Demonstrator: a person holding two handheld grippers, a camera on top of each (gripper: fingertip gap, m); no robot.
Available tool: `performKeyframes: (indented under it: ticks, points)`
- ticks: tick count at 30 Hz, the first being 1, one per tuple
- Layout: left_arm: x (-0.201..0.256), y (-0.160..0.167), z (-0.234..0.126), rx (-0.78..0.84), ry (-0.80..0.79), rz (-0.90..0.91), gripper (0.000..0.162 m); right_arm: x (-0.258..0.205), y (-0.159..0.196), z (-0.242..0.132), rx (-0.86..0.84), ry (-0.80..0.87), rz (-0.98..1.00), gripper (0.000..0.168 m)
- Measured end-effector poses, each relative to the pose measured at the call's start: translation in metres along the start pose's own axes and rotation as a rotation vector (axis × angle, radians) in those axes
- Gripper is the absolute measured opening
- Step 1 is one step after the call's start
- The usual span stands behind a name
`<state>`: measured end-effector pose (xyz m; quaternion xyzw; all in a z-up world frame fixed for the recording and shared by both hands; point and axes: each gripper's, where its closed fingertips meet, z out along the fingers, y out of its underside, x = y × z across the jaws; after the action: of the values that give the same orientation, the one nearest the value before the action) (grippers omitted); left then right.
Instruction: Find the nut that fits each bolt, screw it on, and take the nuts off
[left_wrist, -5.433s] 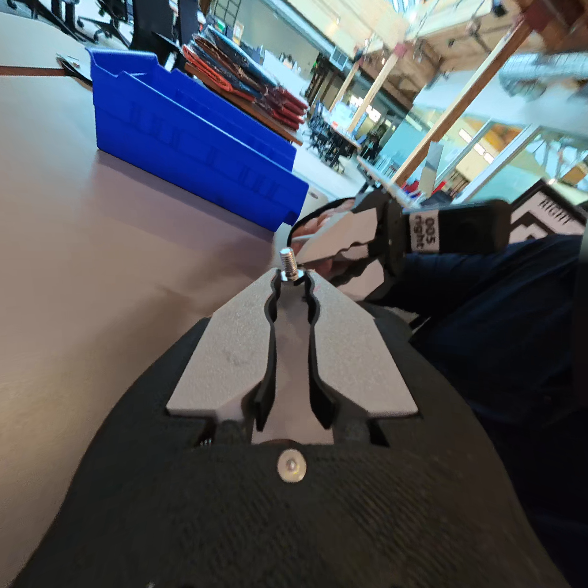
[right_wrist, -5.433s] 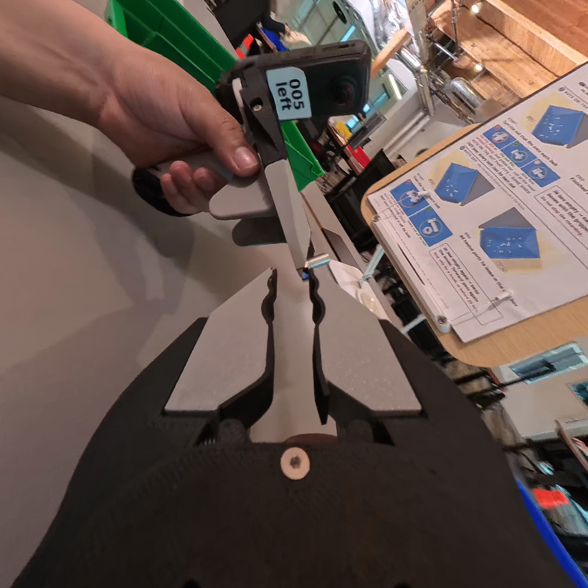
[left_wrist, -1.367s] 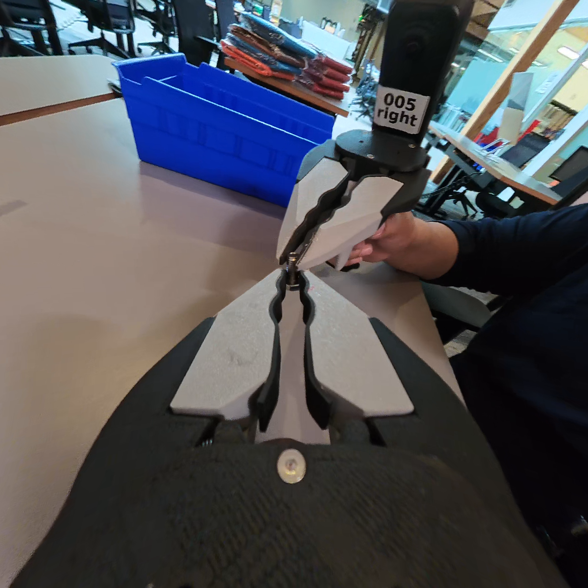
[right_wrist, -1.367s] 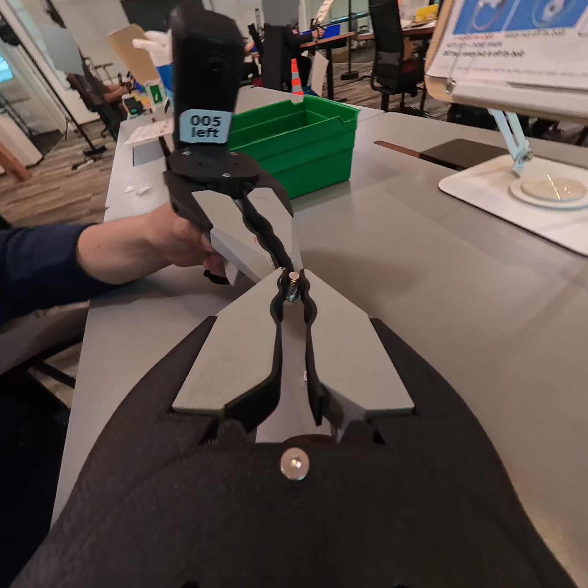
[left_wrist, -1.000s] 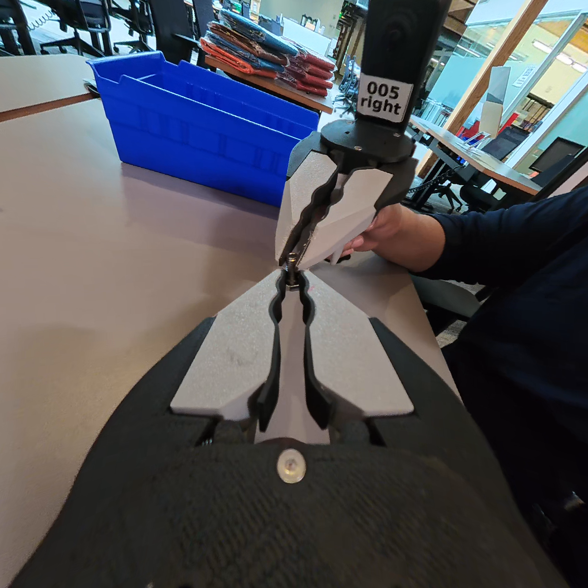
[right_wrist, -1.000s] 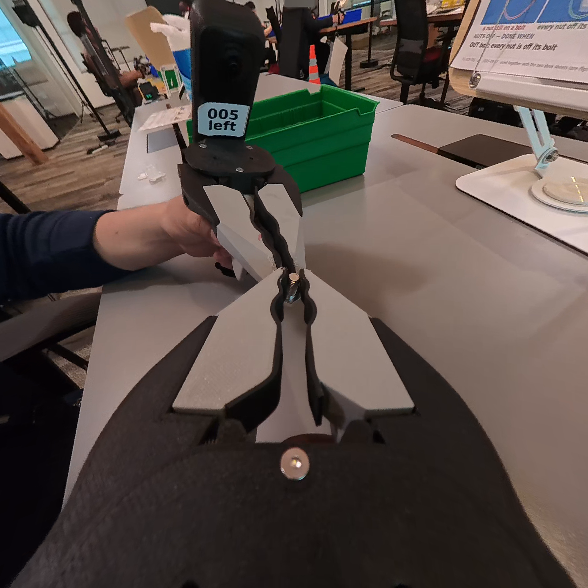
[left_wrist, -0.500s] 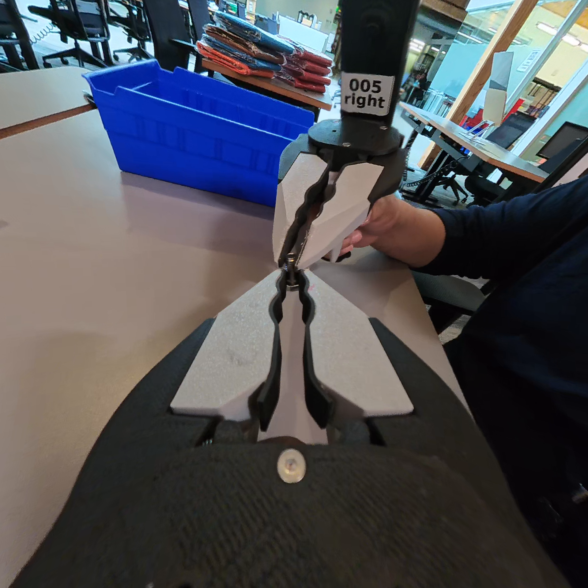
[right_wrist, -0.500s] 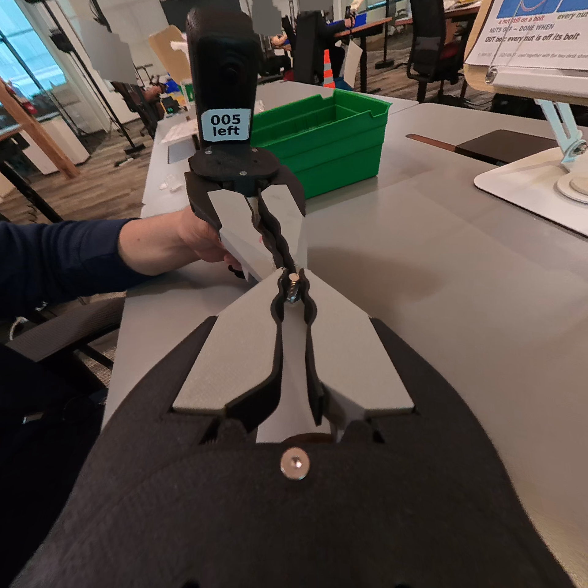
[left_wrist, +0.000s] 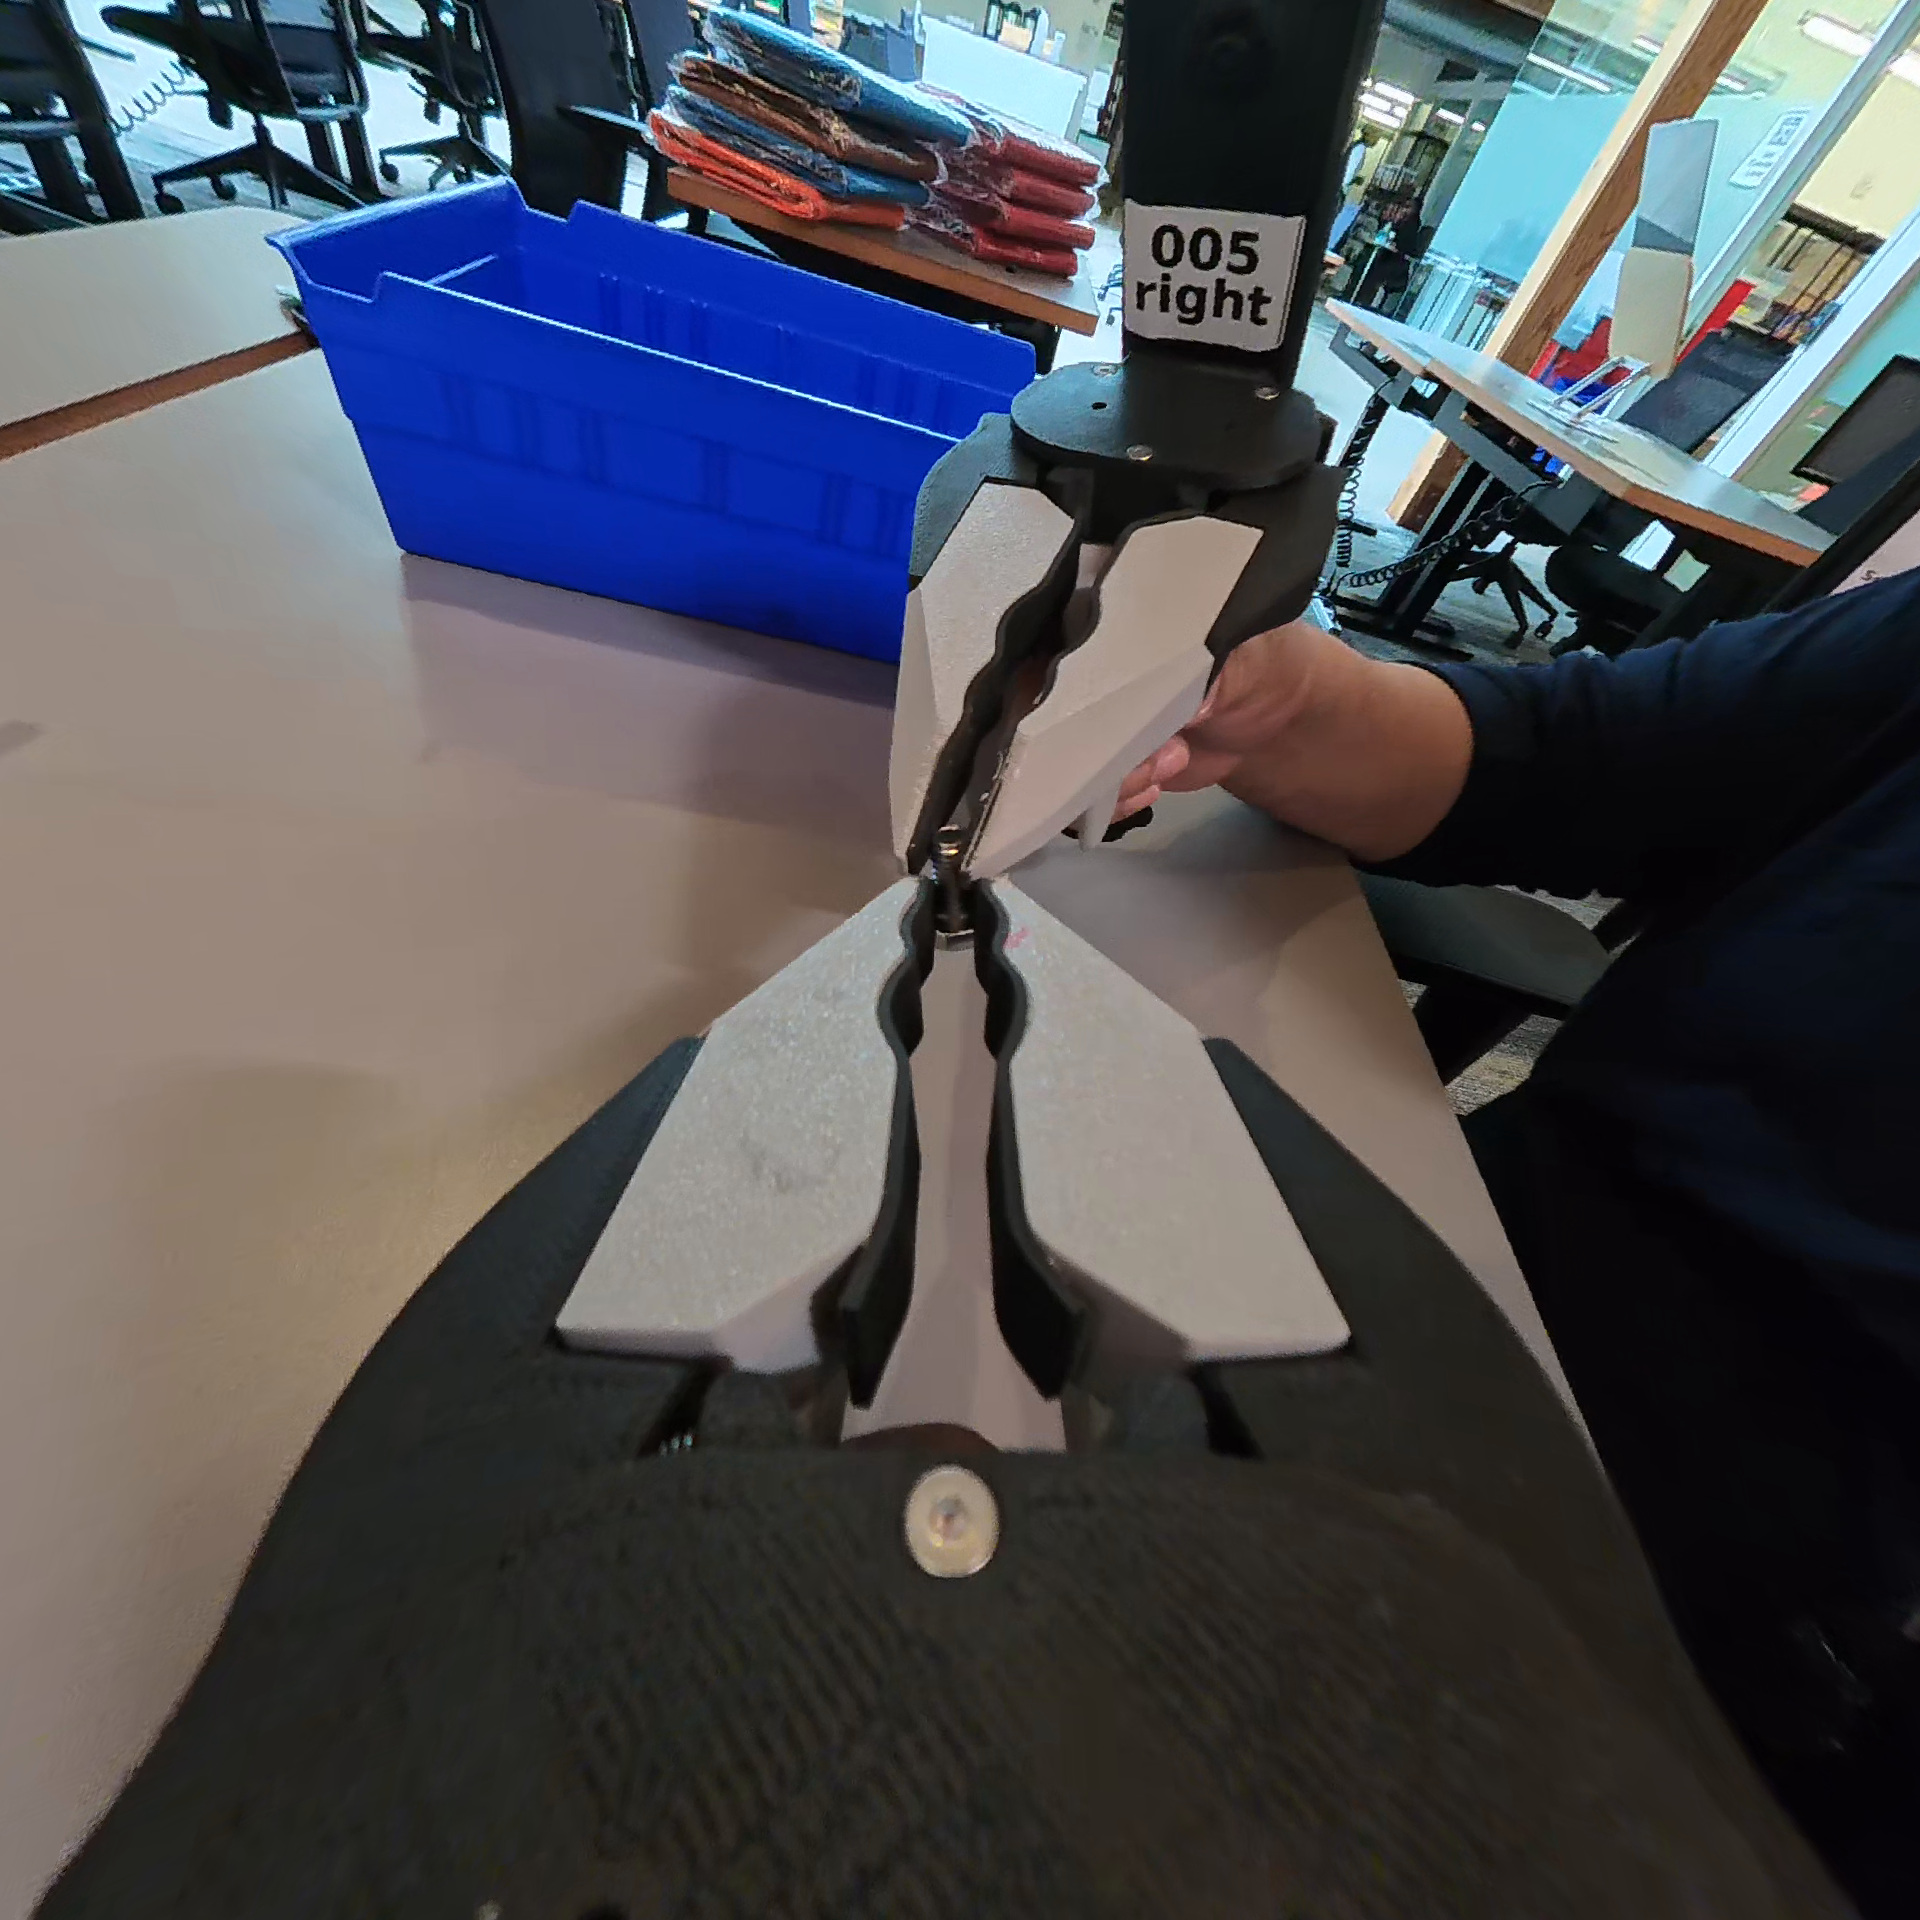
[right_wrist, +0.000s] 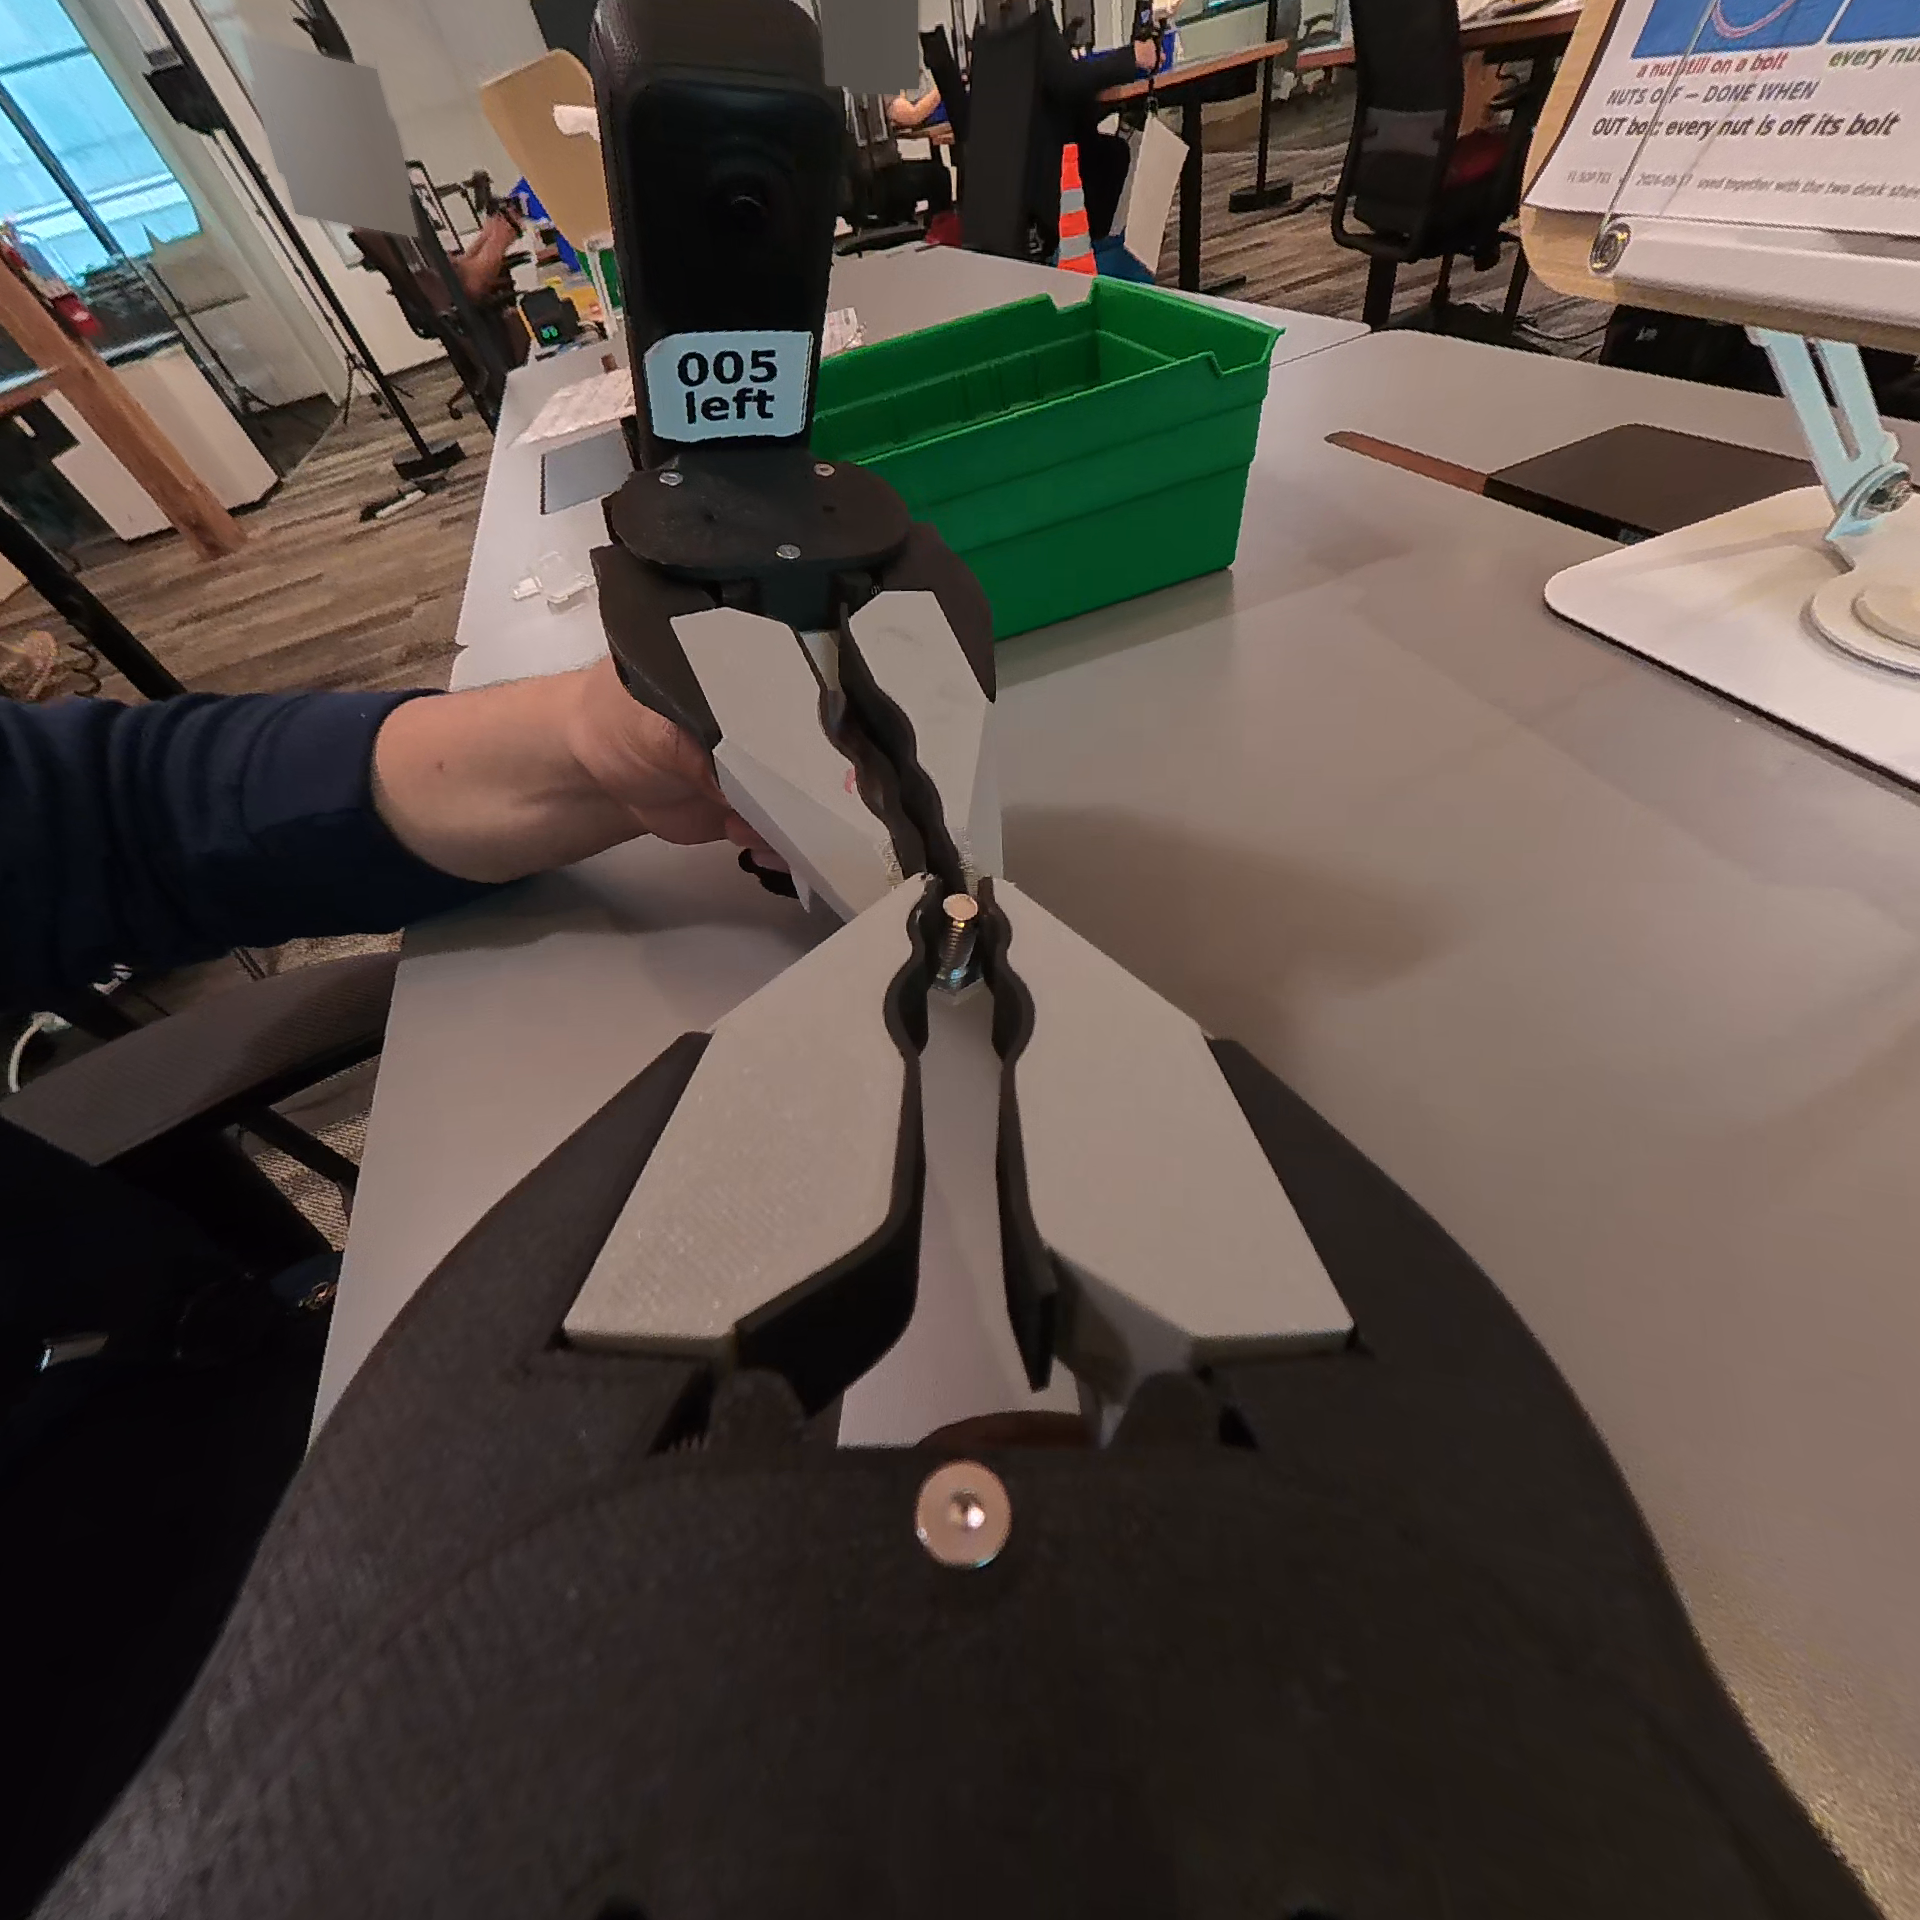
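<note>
In the right wrist view my right gripper (right_wrist: 956, 925) is shut on a silver bolt (right_wrist: 957, 935). Its threaded end points away from me and a hex part sits deeper between the jaws. My left gripper (right_wrist: 935, 873) comes down from above, tips closed, right at the bolt's end. In the left wrist view my left gripper (left_wrist: 948, 914) is shut on a small dark metal piece, seemingly the nut (left_wrist: 949, 923). The right gripper (left_wrist: 940, 852) meets it tip to tip from above. Both are held a little above the grey table (left_wrist: 312, 831).
A blue bin (left_wrist: 623, 457) stands behind the grippers in the left wrist view. A green bin (right_wrist: 1049, 468) and a white stand with a printed sheet (right_wrist: 1766, 603) stand in the right wrist view. A person's hands (left_wrist: 1278, 727) hold both grippers near the table's edge. Only a small space, under 4 cm, lies between the two pairs of fingers.
Both grippers stay shut and tip to tip. Each has swung slightly, so the bins shift a little to the right in both views. The grip on the bolt and nut looks unchanged.
</note>
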<state>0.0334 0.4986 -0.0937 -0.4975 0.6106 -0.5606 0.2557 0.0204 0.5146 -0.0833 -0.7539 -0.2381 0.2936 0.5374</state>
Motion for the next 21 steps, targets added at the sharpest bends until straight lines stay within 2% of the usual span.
performKeyframes:
  ticks: [8, 9, 10, 12, 14, 18, 21]
  points:
    - [0.0, -0.006, -0.001, 0.034, 0.015, -0.018, 0.005, 0.002, -0.006, -0.002, 0.035, 0.001, 0.032, 0.004]
    - [-0.001, -0.01, -0.002, 0.05, 0.018, -0.021, 0.005, 0.002, -0.01, -0.003, 0.054, 0.001, 0.05, 0.007]
    - [-0.004, -0.011, -0.005, 0.048, -0.003, -0.01, 0.005, 0.004, -0.016, -0.006, 0.084, 0.005, 0.069, 0.021]
    - [-0.008, -0.009, -0.012, 0.044, -0.02, 0.012, 0.005, 0.012, -0.021, -0.015, 0.12, 0.019, 0.091, 0.022]
    - [-0.011, -0.012, -0.021, 0.08, -0.018, 0.024, 0.005, 0.021, -0.007, -0.017, 0.038, 0.046, 0.068, 0.019]
    - [-0.013, -0.02, -0.037, 0.17, 0.026, 0.072, 0.005, 0.024, 0.055, -0.013, -0.317, 0.015, -0.02, 0.03]
    - [-0.017, -0.015, -0.04, 0.169, 0.022, 0.108, 0.005, 0.028, 0.073, -0.011, -0.386, 0.045, -0.117, 0.023]
